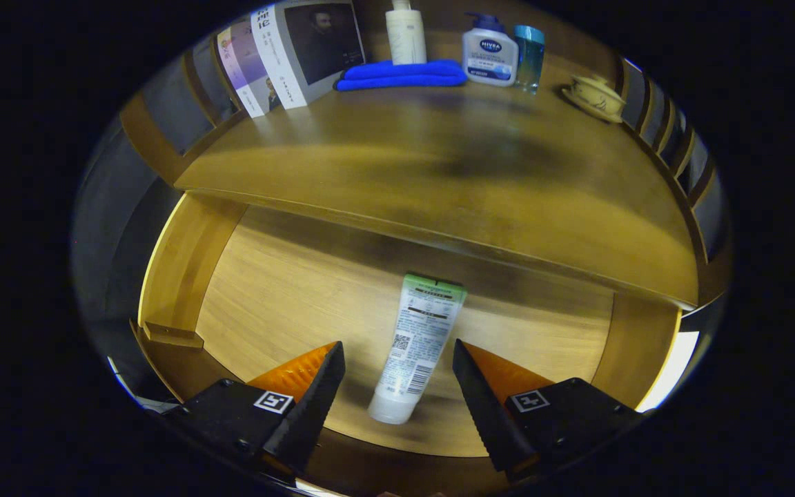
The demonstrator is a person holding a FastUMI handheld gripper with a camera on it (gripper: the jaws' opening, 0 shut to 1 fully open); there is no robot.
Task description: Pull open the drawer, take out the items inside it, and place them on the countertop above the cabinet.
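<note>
One tube (pixel 417 347) lies flat on the floor of the open drawer (pixel 287 290), and we see it between our two fingers, its cap end nearest us and its crimped end pointing toward the worktop (pixel 439 172). Our gripper (pixel 397 359) hangs above the drawer with the jaws released: the fingers stand well apart on either side of the tube, and neither one touches it.

Going left to right along the drawer, we see its left wall (pixel 183 269) with a small wooden block at its foot, then bare wooden floor, then the tube near the middle, then more bare floor up to the right wall (pixel 635 352).

Beyond the drawer, the worktop runs across above it. At its far left two books (pixel 287 55) stand leaning against the back. Just right of them a folded blue cloth (pixel 401 74) lies flat, and a pale bottle (pixel 406 31) stands behind it. Next comes a white pump bottle (pixel 489 56) with a blue top, and a small clear blue bottle (pixel 528 56) stands just beside it, so close that we cannot tell whether they touch. Farther right, set apart near the worktop's corner, a lidded cup rests on its saucer (pixel 597 96).
</note>
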